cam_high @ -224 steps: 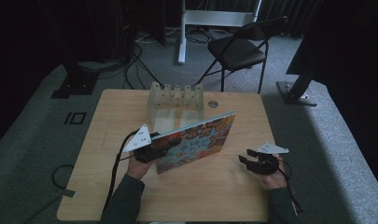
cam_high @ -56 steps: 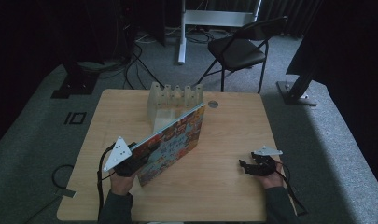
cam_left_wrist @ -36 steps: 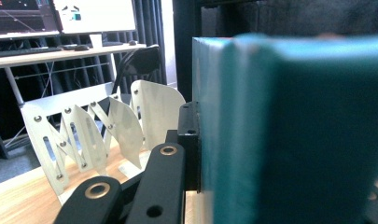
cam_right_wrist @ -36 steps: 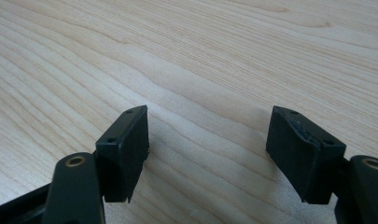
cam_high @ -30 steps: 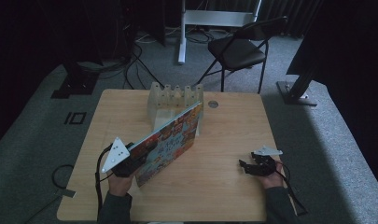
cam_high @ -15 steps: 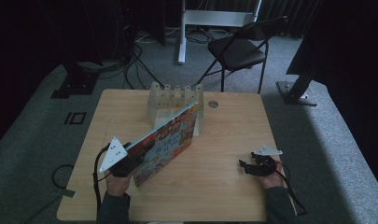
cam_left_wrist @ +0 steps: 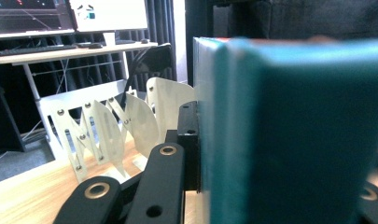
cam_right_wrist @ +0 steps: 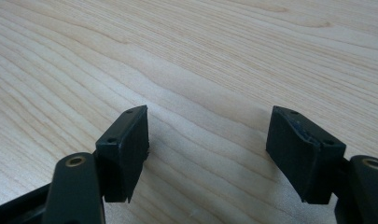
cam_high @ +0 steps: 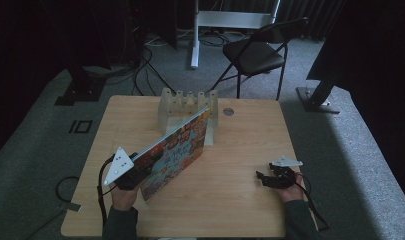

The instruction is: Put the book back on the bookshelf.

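This looks like a dim lab or recording studio. A light wooden table [cam_high: 240, 210] stands on grey carpet, ringed by black curtains, with cables [cam_high: 140, 65] trailing across the floor at far left. Beyond it are a black folding chair [cam_high: 257, 52], stand bases, and a desk with monitors [cam_left_wrist: 65, 14].

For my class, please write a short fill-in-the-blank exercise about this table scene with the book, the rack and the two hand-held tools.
1. The left tool is shut on the large colourful picture book, while the right tool holds ____.
2. The book's far end leans toward the white metal divider rack, which stands at the table's ____ edge.
3. The right tool's jaws stand ____ above the light wooden table.
4. Behind the table stands a black folding ____.

Missing words: nothing; far; open; chair
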### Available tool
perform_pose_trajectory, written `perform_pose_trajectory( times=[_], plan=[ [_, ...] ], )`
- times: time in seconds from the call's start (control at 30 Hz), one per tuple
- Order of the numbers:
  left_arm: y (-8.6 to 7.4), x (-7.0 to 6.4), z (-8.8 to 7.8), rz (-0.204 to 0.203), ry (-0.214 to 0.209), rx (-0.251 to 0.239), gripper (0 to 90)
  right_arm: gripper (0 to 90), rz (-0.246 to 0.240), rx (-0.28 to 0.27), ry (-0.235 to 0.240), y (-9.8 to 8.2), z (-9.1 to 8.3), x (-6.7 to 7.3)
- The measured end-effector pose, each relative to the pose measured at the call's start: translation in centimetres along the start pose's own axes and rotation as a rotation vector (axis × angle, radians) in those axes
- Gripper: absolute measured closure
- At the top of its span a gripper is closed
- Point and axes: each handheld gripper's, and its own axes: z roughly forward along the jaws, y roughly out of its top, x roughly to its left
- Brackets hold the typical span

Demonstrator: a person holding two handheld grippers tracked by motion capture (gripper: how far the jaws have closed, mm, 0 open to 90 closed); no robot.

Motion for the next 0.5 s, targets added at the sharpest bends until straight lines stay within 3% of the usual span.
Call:
perform_pose_trajectory(
  times=[0.5],
  plan=[
    [-0.09,0.21,-0.47,-0.015,0.032,-0.002,80.4,29.5,0.000,0.000,0.000,0.00,0.00,0.00]
  ],
)
